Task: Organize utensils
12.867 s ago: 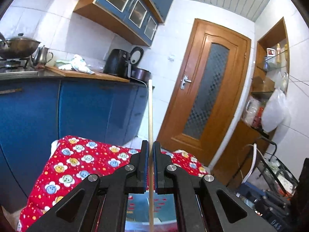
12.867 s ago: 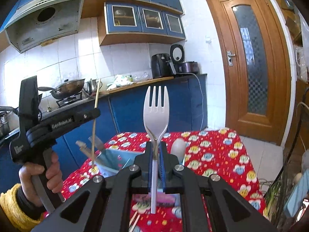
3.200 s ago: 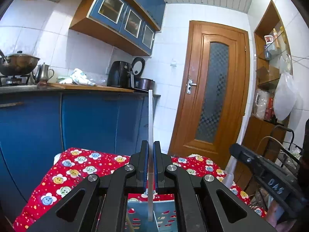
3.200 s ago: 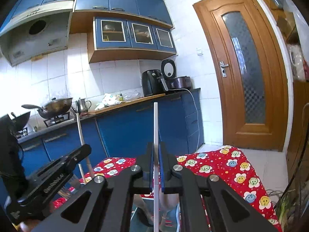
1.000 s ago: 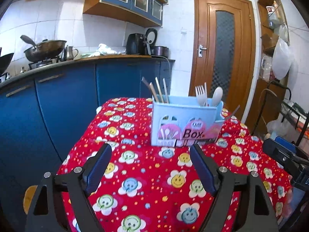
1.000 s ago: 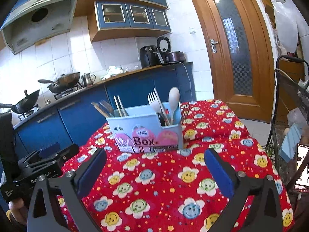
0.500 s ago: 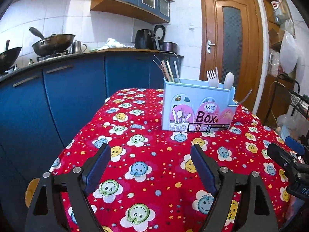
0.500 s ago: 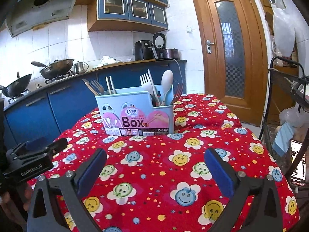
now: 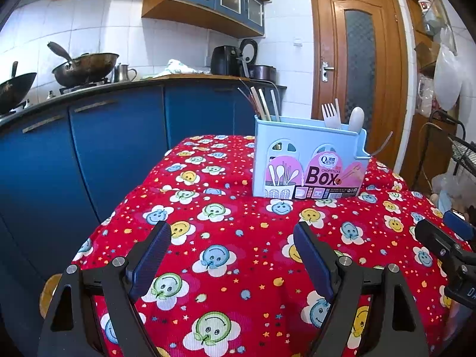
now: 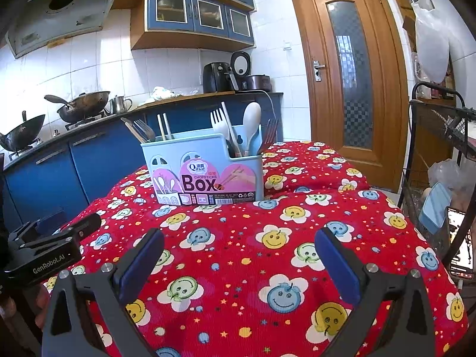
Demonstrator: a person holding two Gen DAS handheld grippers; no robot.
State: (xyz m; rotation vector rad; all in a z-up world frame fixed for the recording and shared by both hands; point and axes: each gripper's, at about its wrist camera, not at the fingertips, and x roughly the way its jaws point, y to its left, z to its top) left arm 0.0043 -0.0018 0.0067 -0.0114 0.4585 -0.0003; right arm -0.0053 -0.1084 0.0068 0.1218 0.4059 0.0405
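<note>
We are holding two grippers, left gripper [image 9: 232,245] and right gripper [image 10: 238,251], both gaping empty before one box [image 10: 205,172] holding one white fork [image 10: 217,120] and one spoon [image 10: 251,116].

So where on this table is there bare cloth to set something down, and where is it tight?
The red tablecloth is bare from the blue utensil box forward to the open right gripper and open left gripper, and along both sides of the box. Behind the box is largely hidden. The box itself is crowded: chopsticks one end, white fork and spoon the other.
</note>
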